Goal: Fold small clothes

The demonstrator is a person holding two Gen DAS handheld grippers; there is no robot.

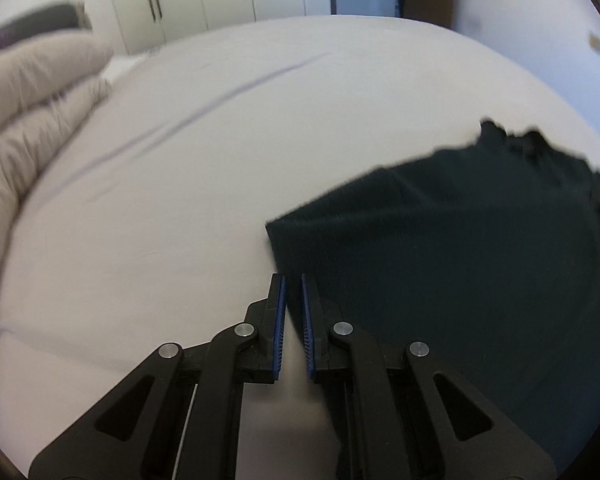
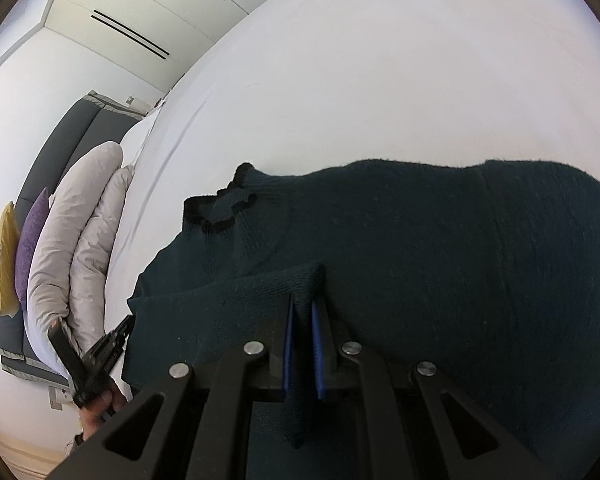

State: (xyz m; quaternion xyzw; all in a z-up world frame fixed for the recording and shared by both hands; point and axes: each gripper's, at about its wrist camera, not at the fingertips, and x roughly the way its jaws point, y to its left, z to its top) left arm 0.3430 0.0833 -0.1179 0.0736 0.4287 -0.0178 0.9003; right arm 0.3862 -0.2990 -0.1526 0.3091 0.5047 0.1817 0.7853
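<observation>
Right gripper (image 2: pixel 301 312) pinches sweater (image 2: pixel 420 260) fold; left gripper (image 1: pixel 293 280) holds nothing.

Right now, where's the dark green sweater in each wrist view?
Left wrist: dark green sweater fills the lower right, flat on the white bed.
Right wrist: it spans centre to right, a fold pinched in the right hand-held gripper.
Shared landmark: the sweater's ruffled black collar, at its far end in both views.
</observation>
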